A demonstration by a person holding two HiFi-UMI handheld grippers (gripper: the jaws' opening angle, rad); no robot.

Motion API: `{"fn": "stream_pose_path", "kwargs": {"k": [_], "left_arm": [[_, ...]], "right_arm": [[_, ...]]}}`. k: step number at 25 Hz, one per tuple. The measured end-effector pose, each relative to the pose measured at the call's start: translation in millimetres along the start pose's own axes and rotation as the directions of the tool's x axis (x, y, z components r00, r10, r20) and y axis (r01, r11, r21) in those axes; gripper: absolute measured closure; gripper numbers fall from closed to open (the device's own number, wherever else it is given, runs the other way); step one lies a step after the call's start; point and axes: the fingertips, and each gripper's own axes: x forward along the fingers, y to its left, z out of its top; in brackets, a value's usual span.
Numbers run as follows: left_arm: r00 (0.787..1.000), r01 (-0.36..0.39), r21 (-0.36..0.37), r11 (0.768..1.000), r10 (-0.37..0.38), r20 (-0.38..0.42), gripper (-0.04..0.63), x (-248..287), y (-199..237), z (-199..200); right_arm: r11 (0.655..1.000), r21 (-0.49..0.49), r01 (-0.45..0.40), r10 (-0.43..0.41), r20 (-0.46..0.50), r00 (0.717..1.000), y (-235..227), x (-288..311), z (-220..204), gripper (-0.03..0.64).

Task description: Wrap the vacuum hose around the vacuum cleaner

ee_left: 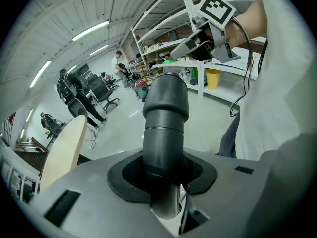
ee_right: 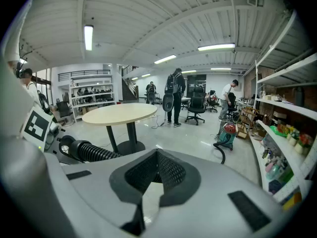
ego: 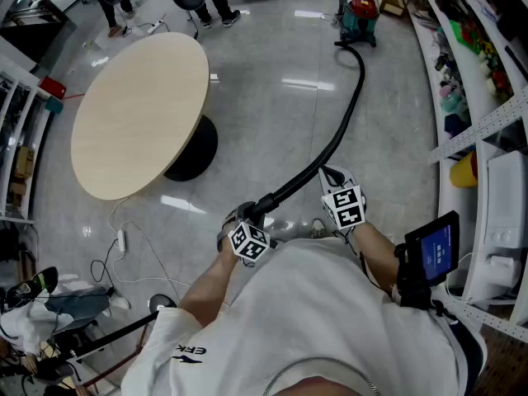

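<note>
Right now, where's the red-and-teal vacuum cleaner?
Head view, top right: the red-and-teal canister vacuum cleaner stands on the floor beside the white shelving, at the far end of the black corrugated hose.

open floor [ego: 272, 97] ahead toward vacuum cleaner [ego: 360, 15], round table [ego: 140, 114] on left, shelves [ego: 483, 134] crowding right

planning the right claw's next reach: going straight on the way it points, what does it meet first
Probably the glossy grey floor, between the round beige table and the red-and-teal vacuum cleaner; nothing nearer shows in that line, though depth is unclear.
</note>
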Motion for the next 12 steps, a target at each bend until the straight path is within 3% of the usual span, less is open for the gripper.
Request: {"fn": "stream_pose_path", "kwargs": {"k": [9,12], "left_arm": [[1.0,0.002,0.009,1.0,-0.002,0.007,0.471,-2.7,5.3,-0.5],[1.0,0.001,0.014,1.0,-0.001,0.009,0.471,-3.6,6.6,-1.7]], "right_arm": [[1.0,0.011,-0.029,0.028,0.029,0.999,10.1,2.1,4.8,0.614],[0.996,-0.048,-0.069,0.07,0.009,0.998,22.7,5.1,-2.7,0.612]]}}
